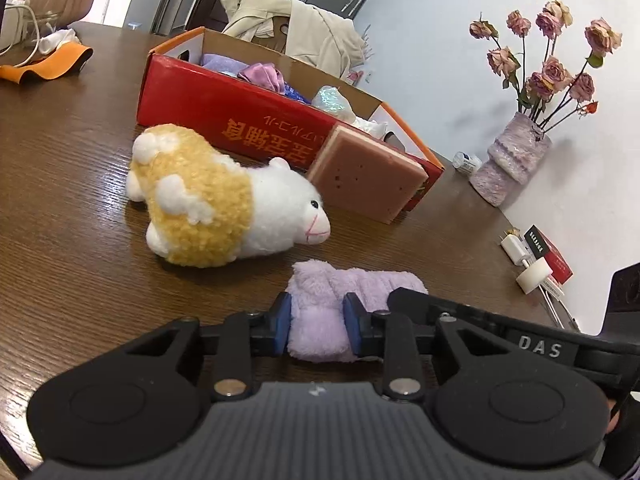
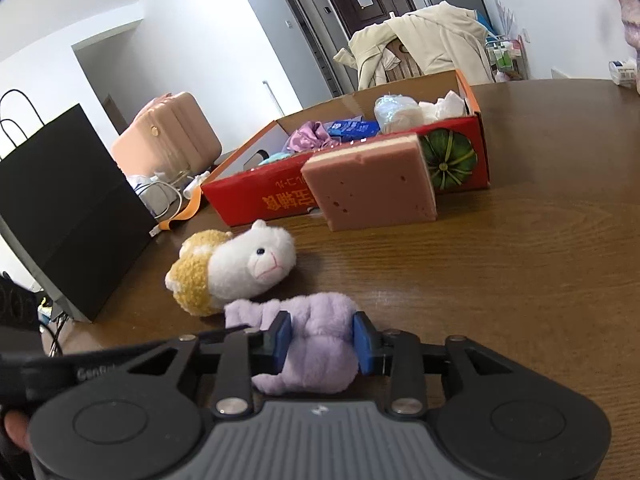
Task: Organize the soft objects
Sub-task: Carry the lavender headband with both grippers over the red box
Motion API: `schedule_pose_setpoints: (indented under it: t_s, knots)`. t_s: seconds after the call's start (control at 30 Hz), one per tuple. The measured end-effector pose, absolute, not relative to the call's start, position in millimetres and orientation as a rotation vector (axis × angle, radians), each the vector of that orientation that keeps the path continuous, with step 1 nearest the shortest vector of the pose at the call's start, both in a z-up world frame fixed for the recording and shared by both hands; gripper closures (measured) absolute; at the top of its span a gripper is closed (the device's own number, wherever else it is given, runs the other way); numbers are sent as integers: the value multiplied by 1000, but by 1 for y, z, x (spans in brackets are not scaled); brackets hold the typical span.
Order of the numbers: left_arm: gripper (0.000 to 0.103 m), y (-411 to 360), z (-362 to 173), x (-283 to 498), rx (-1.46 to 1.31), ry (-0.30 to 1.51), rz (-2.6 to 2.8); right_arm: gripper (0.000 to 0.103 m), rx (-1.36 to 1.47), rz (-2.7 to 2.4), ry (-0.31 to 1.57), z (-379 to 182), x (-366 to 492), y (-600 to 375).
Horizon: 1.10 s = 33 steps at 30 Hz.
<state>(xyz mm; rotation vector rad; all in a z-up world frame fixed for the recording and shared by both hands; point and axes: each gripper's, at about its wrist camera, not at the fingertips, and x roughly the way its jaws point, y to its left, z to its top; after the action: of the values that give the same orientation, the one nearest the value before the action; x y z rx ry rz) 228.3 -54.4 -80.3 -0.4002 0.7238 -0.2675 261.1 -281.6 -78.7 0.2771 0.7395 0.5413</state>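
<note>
**Lilac plush cloth, pinched at 2 points**

Item: lilac cloth [image 1: 320, 320], fleecy, bunched, lying on counter [image 1: 72, 248] nearest the cameras, in front of plush sheep [image 1: 212, 200]. Left gripper [image 1: 317, 326] pinching one end, blue pads pressed into the pile; right gripper [image 2: 322, 340] pinching the other end likewise, both sets of jaws narrowed on fabric, not spread.

Handling, judged: light, limp, compressible; no breakage risk. Likely to sag and unfold between the 2 holds if lifted apart. Pile thick enough for firm purchase; best hold on the rolled bulk rather than a loose edge.

Destination, judged: red box [image 1: 240, 120], open-topped, already containing several soft items. Pink sponge [image 1: 368, 176] leaning against its front wall.

View notes: left wrist alone shows vase of dried roses [image 1: 516, 156] and small clutter at counter edge. Right wrist alone shows black bag [image 2: 68, 208], pink suitcase [image 2: 168, 136], pumpkin print [image 2: 450, 158] on box end.
</note>
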Motion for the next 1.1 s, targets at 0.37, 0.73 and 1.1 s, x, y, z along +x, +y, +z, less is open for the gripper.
schedule_pose_setpoints:
  t_s: [0.37, 0.73, 1.1]
  knots:
    - [84, -60, -44, 189, -357, 644, -300, 79, 263, 559, 678, -61, 234, -277]
    - [84, -68, -16, 156, -324, 560, -353, 79, 254, 554, 566, -25, 184, -292]
    - [84, -72, 33, 275, -297, 517, -424, 79, 222, 521, 480, 12, 244, -296]
